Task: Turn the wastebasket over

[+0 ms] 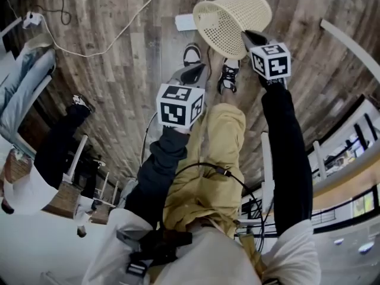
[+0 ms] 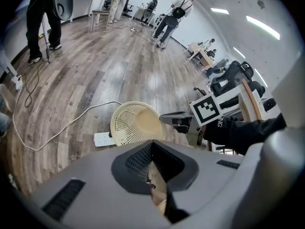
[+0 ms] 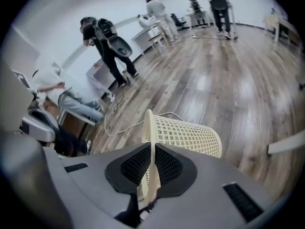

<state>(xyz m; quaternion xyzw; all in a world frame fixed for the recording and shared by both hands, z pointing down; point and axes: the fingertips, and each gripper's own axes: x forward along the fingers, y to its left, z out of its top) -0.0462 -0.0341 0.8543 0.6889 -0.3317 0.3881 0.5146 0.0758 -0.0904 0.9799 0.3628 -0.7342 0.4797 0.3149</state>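
Mid-turn: the right gripper [image 1: 252, 38] clamps the wastebasket [image 1: 228, 15] rim, tipped sideways at upper centre (not yet inverted); the left gripper [image 1: 193, 73] is closed, empty.

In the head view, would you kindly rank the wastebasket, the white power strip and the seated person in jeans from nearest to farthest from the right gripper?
1. Wastebasket: top centre, its rim clamped by the right gripper.
2. Power strip: on the floor, just left of it.
3. Person in jeans: at the far left edge.
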